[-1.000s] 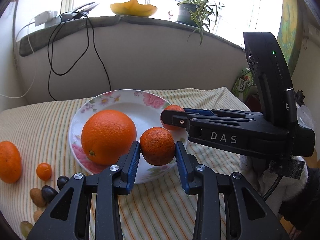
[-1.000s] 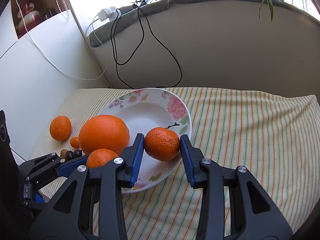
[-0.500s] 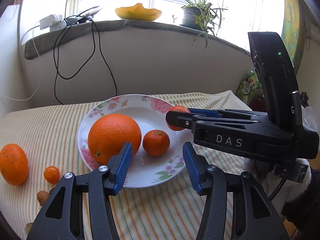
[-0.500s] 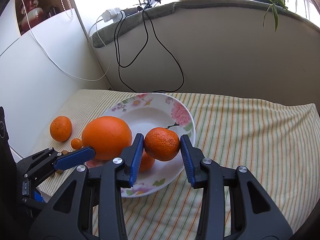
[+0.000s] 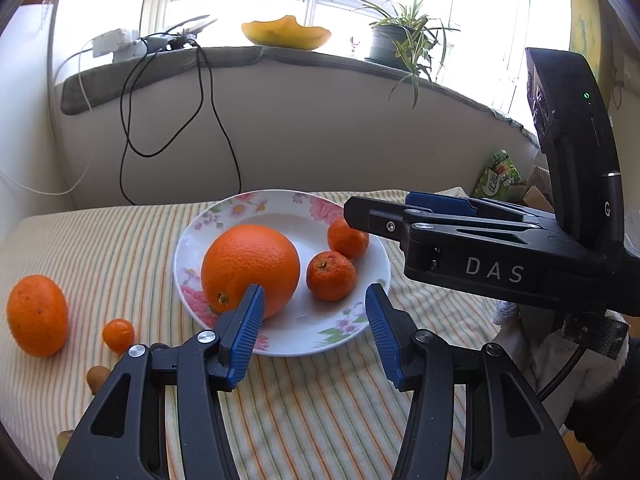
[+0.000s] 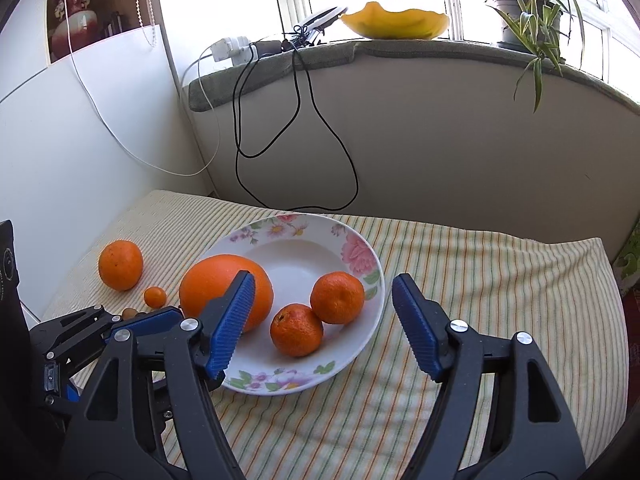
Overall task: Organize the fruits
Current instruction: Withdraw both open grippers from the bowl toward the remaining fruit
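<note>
A flowered white plate (image 5: 362, 326) (image 6: 360, 252) on the striped cloth holds a big orange (image 5: 250, 270) (image 6: 212, 284) and two small mandarins (image 5: 331, 275) (image 5: 347, 238) (image 6: 297, 330) (image 6: 337, 297). My left gripper (image 5: 314, 316) stands open at the plate's near rim, nothing between its blue pads. My right gripper (image 6: 322, 308) is open too, drawn back from the plate, with the mandarins lying beyond its fingers. Left of the plate rest another orange (image 5: 37, 315) (image 6: 120, 265) and a tiny kumquat (image 5: 118, 335) (image 6: 155, 296).
Small brown and dark fruits (image 5: 97, 378) lie at the cloth's left front. The right gripper's body (image 5: 496, 256) reaches in from the right in the left wrist view. Black cables (image 6: 296, 140) hang down the wall behind. A sill carries a yellow bowl (image 6: 394, 20) and a potted plant (image 6: 528, 4).
Both grippers have opened and let their mandarins go onto the plate, the left first, then the right. Both have pulled back and up from the plate.
</note>
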`<state>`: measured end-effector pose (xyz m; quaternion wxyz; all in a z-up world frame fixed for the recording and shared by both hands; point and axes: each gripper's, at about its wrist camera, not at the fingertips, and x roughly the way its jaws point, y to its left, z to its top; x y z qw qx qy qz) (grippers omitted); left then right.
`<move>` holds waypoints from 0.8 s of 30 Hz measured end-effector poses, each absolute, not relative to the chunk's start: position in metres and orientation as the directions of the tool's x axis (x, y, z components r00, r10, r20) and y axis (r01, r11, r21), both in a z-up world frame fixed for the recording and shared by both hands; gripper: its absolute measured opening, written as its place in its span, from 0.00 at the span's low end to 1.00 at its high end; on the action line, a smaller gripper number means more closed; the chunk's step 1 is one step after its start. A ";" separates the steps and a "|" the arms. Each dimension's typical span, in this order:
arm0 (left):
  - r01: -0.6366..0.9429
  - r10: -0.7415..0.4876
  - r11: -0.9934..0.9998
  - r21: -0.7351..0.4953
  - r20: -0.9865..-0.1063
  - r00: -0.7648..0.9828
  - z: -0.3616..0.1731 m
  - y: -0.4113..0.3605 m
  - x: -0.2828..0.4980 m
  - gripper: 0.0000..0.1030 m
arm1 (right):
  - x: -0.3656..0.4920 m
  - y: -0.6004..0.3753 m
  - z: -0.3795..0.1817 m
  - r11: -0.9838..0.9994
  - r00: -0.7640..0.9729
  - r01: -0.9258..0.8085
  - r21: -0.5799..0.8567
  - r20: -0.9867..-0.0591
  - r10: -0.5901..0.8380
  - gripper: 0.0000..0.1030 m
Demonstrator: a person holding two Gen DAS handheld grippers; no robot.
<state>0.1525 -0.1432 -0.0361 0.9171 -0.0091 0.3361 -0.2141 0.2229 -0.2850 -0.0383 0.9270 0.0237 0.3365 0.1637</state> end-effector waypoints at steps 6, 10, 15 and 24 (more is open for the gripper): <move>0.383 -0.401 0.909 -0.164 -0.597 0.695 -0.028 -0.140 0.140 0.50 | 0.208 -0.277 -0.025 0.950 0.746 -0.288 0.118 -0.594 0.300 0.80; 0.381 -0.403 0.909 -0.169 -0.590 0.699 -0.023 -0.135 0.132 0.50 | 0.199 -0.272 -0.017 0.950 0.756 -0.293 0.103 -0.583 0.297 0.80; 0.376 -0.401 0.911 -0.169 -0.578 0.711 -0.018 -0.126 0.120 0.50 | 0.185 -0.266 -0.009 0.952 0.767 -0.295 0.085 -0.573 0.289 0.81; 0.338 -0.368 0.927 -0.162 -0.566 0.737 -0.017 -0.093 0.098 0.50 | 0.163 -0.259 -0.005 0.946 0.772 -0.309 0.099 -0.555 0.310 0.81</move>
